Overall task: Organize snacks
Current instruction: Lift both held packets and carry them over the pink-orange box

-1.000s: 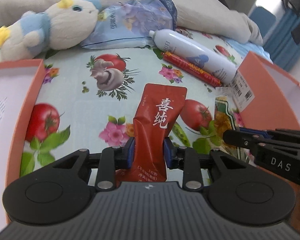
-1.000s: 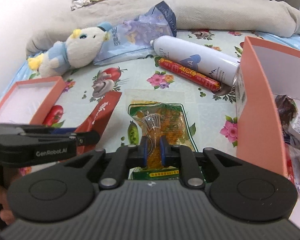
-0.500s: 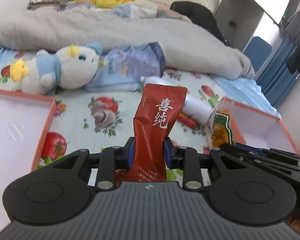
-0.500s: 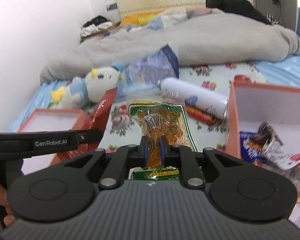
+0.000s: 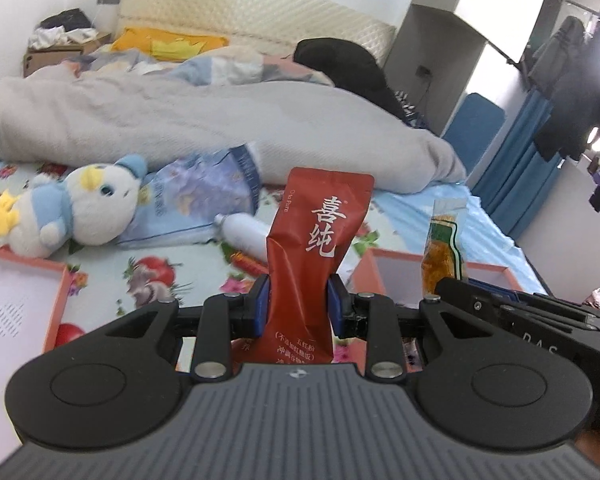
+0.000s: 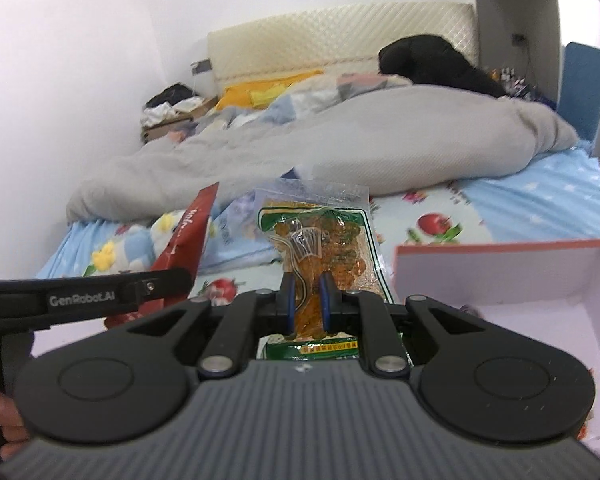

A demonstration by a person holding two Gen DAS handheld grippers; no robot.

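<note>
My left gripper (image 5: 299, 304) is shut on a red snack pouch with white characters (image 5: 316, 236) and holds it upright above the bed. My right gripper (image 6: 306, 300) is shut on a clear packet of orange snack with green edging (image 6: 320, 248), also lifted. That packet shows edge-on in the left wrist view (image 5: 442, 256); the red pouch shows in the right wrist view (image 6: 188, 240). An orange box with a white inside (image 6: 500, 276) lies just right of the right gripper; its rim also shows behind the left gripper (image 5: 484, 268).
A plush duck (image 5: 72, 208), a blue-purple bag (image 5: 196, 200), a white bottle (image 5: 244, 232) and a red stick snack (image 5: 248, 264) lie on the fruit-print sheet. An orange lid (image 5: 24, 300) sits at left. A grey duvet (image 5: 220, 120) lies behind.
Both grippers have lifted their packets off the sheet and tilted up, so the room now shows. The right gripper has moved towards the orange box.
</note>
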